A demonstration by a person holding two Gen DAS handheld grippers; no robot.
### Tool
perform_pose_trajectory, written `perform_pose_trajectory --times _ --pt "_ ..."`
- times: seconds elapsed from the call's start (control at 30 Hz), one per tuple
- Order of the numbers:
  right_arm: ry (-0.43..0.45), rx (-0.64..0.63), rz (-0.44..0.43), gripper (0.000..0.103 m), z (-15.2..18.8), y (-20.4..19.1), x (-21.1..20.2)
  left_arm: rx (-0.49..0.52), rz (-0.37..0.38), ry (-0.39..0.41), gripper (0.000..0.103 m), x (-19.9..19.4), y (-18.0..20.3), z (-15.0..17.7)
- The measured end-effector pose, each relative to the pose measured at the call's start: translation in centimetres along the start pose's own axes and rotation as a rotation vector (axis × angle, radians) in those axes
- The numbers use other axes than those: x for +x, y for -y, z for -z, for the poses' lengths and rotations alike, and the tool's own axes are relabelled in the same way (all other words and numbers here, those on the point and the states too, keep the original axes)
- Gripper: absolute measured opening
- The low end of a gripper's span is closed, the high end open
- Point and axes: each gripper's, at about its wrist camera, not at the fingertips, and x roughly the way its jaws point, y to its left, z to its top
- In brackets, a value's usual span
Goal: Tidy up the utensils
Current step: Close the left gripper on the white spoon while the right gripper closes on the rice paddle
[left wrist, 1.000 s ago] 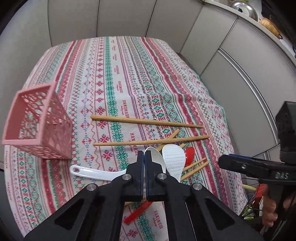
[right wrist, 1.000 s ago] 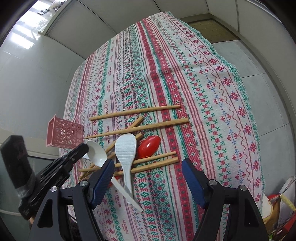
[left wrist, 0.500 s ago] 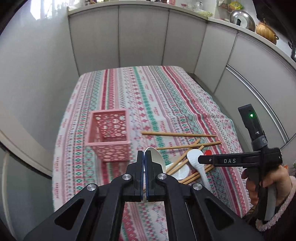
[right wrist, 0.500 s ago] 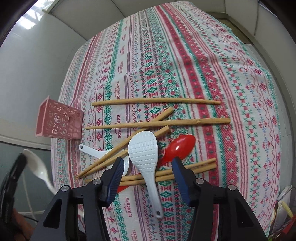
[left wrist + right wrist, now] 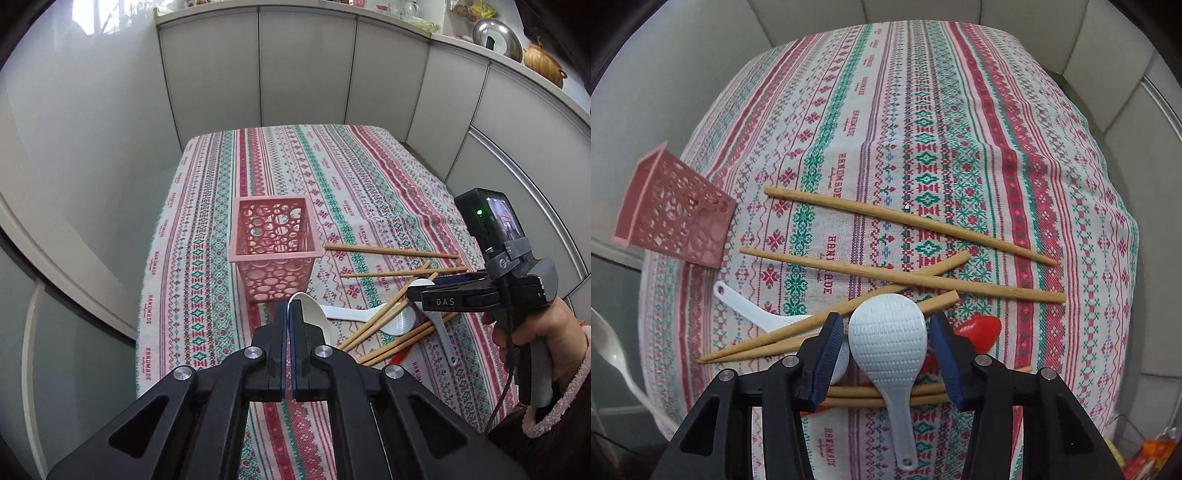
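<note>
Utensils lie in a heap on the patterned tablecloth (image 5: pixel 960 110), right of the pink basket (image 5: pixel 273 243). My left gripper (image 5: pixel 288 306) is pressed together on a white spoon (image 5: pixel 312 317); only the right view shows its handle, at the far left edge. My right gripper (image 5: pixel 886 332) has been closing, its fingers straddling the white rice paddle (image 5: pixel 888 332) without pressing it. Under it lie chopsticks (image 5: pixel 905 221) and a red spoon (image 5: pixel 979 328).
</note>
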Motion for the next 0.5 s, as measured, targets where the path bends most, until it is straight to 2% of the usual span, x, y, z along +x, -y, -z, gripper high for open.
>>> perform_pose_trajectory --times 0.33,0.5 --pt "-0.002 -0.057 0.039 0.046 -0.4 -0.8 0.9 -0.003 -0.011 -0.004 0.000 0.3 -0.2 -0.3" --pt "0.026 -0.051 0.024 0.046 -0.2 -0.3 -0.5 -0.025 -0.030 0.051 0.000 -1.1 -0.5 -0.7"
